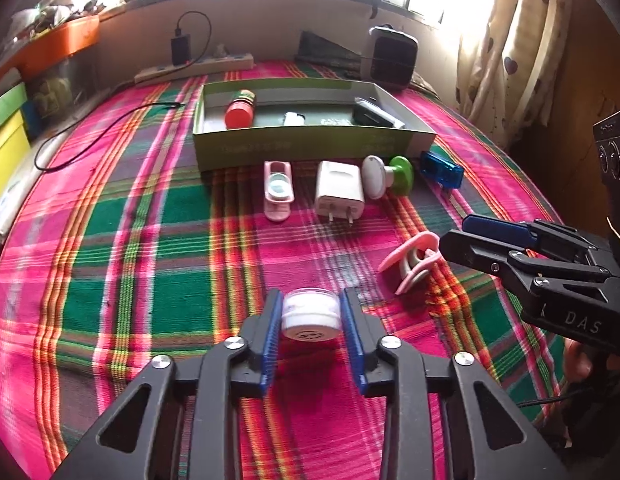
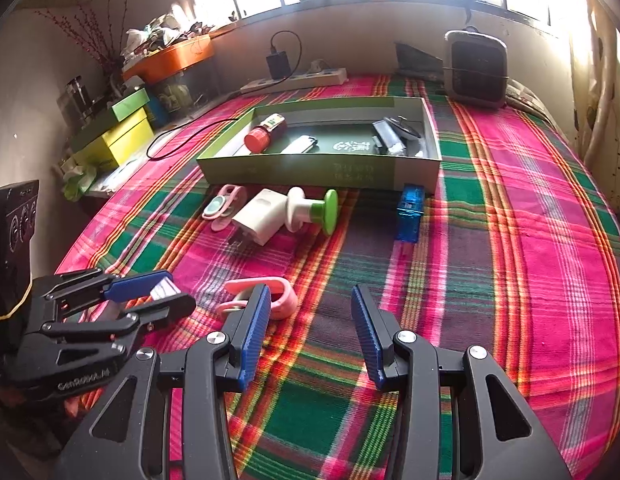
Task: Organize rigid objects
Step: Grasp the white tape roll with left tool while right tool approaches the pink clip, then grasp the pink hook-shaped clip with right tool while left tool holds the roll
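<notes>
Blue pads of the left claw press on both sides of a small white jar, which sits on its side between them against the plaid cloth; the jaws are closed to the jar's width, so the grip looks made but the jar is not yet lifted. The right claw hangs part open with nothing between its pads, only cloth below, and a pink clip lies just beyond its left finger. Farther out, near the front wall of the green box, a row of loose pieces waits: a pink holder, a white charger, a white and green knob and a blue case. Inside the box already lie a red-capped bottle, a small white piece and some grey items at the far right end that are too small to name. The step in hand seems to be the pickup of the jar, with the sorting roughly half done. Next, I judge, the left claw must raise the jar clear of the cloth, carry it over the row and the box's front wall, and let it go in the open middle of the box, between the bottle and the grey items. The jar is round and smooth, so it could roll or slip if the squeeze is off centre.
</notes>
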Available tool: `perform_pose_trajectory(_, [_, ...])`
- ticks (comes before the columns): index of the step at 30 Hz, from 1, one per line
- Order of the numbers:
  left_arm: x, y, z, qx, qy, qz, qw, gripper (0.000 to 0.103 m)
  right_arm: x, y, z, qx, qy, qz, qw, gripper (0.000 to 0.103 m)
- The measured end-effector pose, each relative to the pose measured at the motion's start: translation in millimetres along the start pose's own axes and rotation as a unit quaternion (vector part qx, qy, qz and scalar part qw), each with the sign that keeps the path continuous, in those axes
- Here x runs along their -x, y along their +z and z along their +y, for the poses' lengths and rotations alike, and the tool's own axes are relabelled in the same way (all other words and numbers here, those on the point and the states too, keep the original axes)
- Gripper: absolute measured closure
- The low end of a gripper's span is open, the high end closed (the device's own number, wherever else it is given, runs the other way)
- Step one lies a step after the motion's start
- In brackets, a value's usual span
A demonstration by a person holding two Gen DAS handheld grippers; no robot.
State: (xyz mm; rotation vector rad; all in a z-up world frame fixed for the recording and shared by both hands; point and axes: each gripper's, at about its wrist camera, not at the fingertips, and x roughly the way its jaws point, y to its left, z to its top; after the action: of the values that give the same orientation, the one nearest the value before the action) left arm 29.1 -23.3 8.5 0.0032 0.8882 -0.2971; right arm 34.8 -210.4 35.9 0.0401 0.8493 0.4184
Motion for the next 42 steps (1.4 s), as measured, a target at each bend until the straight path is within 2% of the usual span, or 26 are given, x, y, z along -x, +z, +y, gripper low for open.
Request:
perform_pose_trajectory(11, [3.2, 0.5, 31.5, 0.026, 0.015, -0.009, 0.9995, 0.076, -9.9, 3.2, 15.2, 0.011, 0.039, 0.006, 0.999, 0.06])
perform_pose_trajectory(23, [3.3, -0.3, 33.8, 0.022, 0.007, -0.014, 0.9996, 0.076, -5.6, -16.8, 41.1, 0.056, 0.077, 0.03, 0.995, 0.06])
perform_pose_trajectory(25, [3.4, -0.4, 33.6, 0.022, 0.007, -0.014, 0.9996, 0.076, -4.8, -17.5, 46.7, 0.071, 0.075, 0.029, 0.994, 0.06])
perform_pose_trajectory(28, [3.4, -0.4, 33.7, 0.021, 0.008, -0.015, 0.9996, 0.076, -0.2, -15.4, 48.0, 0.088, 0.049, 0.011, 0.995, 0.06])
perform_pose_trajectory(33, [3.5, -0.1, 33.1, 0.02, 0.009, -0.015, 0.9996, 0.076, -9.4, -4.2, 34.9, 0.074, 0.024, 0.002, 0.997, 0.06])
perform_pose_trajectory(37, [3.2, 0.5, 32.0, 0.017, 0.013, -0.013, 0.9997, 0.076, -17.0, 3.3, 31.0, 0.066, 0.06, 0.005, 0.996, 0.06])
perform_pose_trajectory(42, [3.4, 0.6, 31.9, 0.02, 0.009, -0.014, 0.9997, 0.076, -15.2, -1.4, 39.5, 0.089, 0.066, 0.015, 0.994, 0.06])
